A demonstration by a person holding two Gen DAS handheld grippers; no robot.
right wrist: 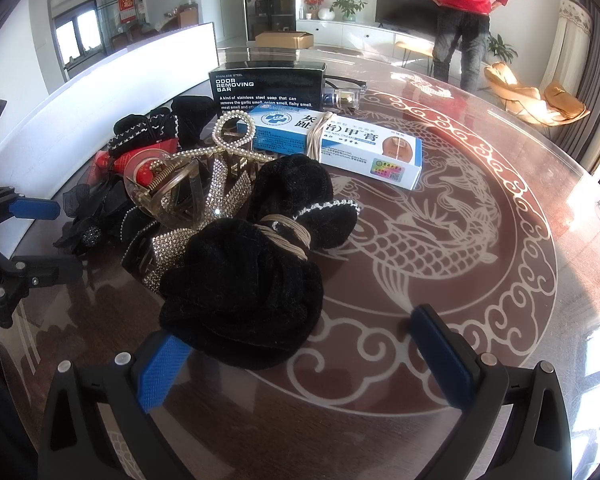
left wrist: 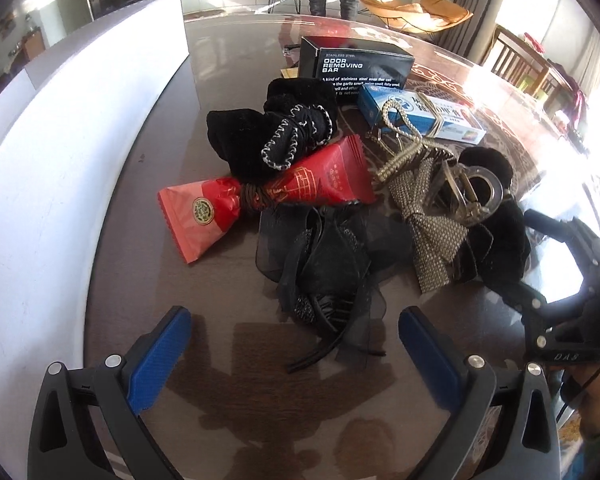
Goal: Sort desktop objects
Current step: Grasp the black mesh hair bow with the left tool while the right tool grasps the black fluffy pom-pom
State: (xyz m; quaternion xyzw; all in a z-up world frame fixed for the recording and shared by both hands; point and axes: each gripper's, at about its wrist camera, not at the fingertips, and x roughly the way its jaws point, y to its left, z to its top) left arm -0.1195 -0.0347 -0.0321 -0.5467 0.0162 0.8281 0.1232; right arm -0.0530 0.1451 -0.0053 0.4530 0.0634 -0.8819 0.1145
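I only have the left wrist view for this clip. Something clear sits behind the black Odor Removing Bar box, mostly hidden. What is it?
Observer: The right wrist view shows a small clear bottle lying beside the black box, with a dark-framed object behind it.
Operator: Does the table have a pattern on the far side of the pile?
Observer: Yes, a white fish and cloud-scroll design under the glass top.
Operator: Is the right gripper holding anything?
Observer: No. The right gripper is open, and a black velvet scrunchie lies just ahead of its left finger.
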